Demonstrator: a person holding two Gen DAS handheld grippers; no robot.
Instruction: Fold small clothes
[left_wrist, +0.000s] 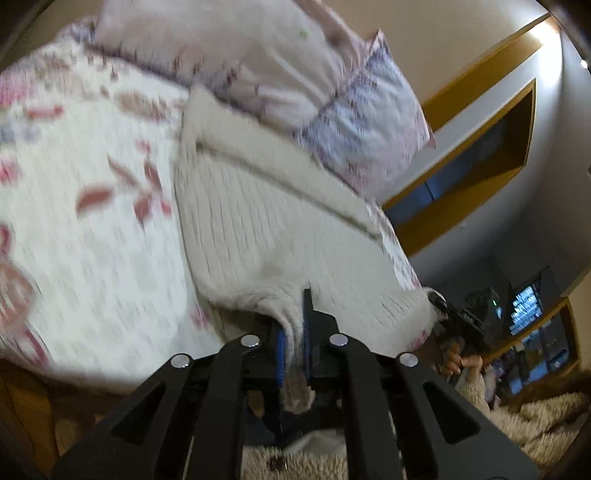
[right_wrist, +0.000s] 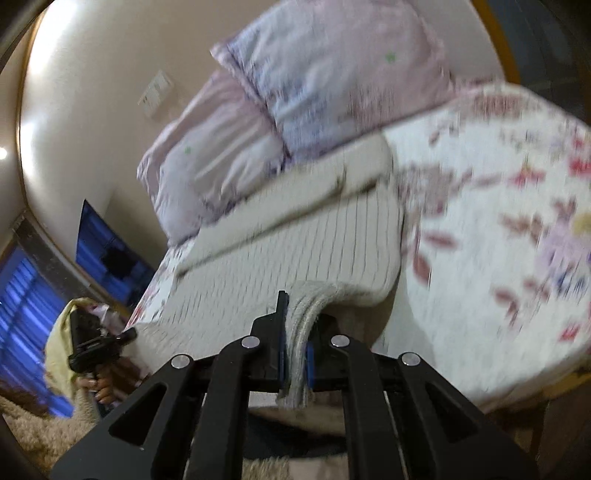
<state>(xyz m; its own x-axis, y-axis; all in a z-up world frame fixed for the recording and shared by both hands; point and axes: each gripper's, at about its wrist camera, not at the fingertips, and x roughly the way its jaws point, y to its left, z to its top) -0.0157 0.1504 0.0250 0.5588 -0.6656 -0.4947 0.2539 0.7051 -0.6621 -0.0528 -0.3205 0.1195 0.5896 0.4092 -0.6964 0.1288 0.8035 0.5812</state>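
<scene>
A cream ribbed knit garment (left_wrist: 266, 221) lies on a bed with a floral cover (left_wrist: 92, 206). My left gripper (left_wrist: 293, 325) is shut on the garment's near edge, with cloth pinched between its blue pads. My right gripper (right_wrist: 295, 332) is shut on the other near corner of the same garment (right_wrist: 295, 240), with folded layers of cloth between its pads. Each gripper shows in the other's view: the right one at the right of the left wrist view (left_wrist: 456, 321), the left one at the left of the right wrist view (right_wrist: 96, 339). Both views are motion-blurred.
Two pale lilac pillows (left_wrist: 258, 62) lie at the head of the bed, just beyond the garment (right_wrist: 332, 74). A shaggy beige rug (left_wrist: 535, 417) covers the floor beside the bed. A wall with wooden trim (left_wrist: 480, 155) stands to the right.
</scene>
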